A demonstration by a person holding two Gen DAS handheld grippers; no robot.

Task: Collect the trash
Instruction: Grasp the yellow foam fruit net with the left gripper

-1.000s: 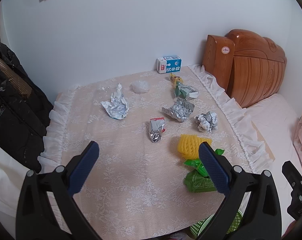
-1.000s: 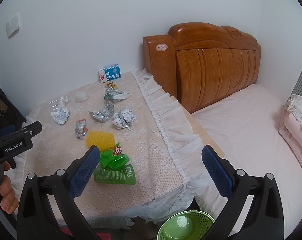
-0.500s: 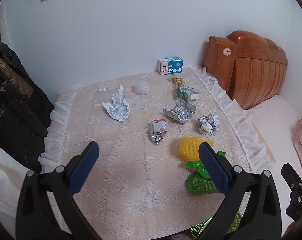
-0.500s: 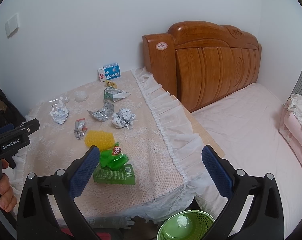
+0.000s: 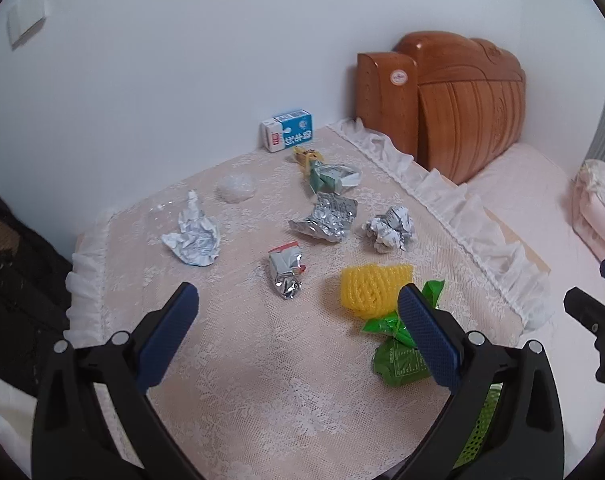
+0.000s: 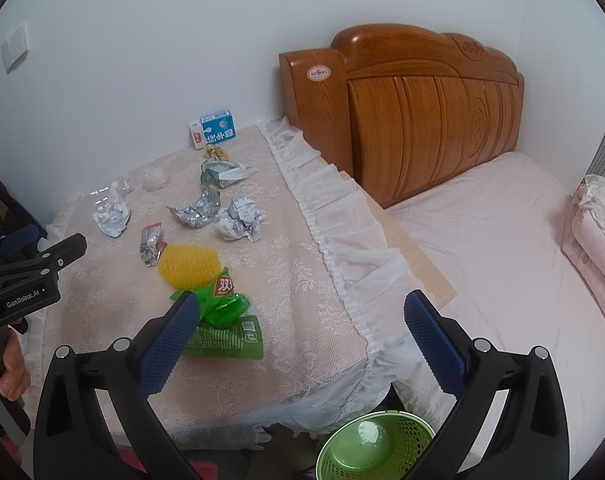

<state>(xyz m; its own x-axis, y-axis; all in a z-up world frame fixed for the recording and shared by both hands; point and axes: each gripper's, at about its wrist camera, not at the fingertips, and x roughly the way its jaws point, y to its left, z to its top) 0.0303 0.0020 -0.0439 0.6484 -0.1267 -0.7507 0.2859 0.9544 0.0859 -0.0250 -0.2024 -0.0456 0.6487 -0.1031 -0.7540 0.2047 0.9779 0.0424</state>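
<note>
The left gripper (image 5: 298,312) is held above the lace-covered table (image 5: 262,380) with its blue fingers (image 5: 170,336) wide apart, and nothing is clamped between them. Just ahead of the gap a small foil packet (image 5: 285,274) is seen, and further ahead lie a crumpled white wrapper (image 5: 192,234), a silver foil wrapper (image 5: 326,220) and a ball of printed paper (image 5: 390,227). A yellow foam net (image 5: 372,286) lies just beyond the right finger, and the green snack bags (image 5: 398,352) are partly hidden behind that finger. A blue milk carton (image 5: 288,130) stands far ahead at the wall.

The right gripper (image 6: 302,328) is also held with fingers (image 6: 434,344) spread apart and empty. The green bags (image 6: 222,320) are seen beside its left finger, and a green mesh basket (image 6: 376,446) stands on the floor below, between the fingers. The bed (image 6: 482,248) lies beyond the right finger.
</note>
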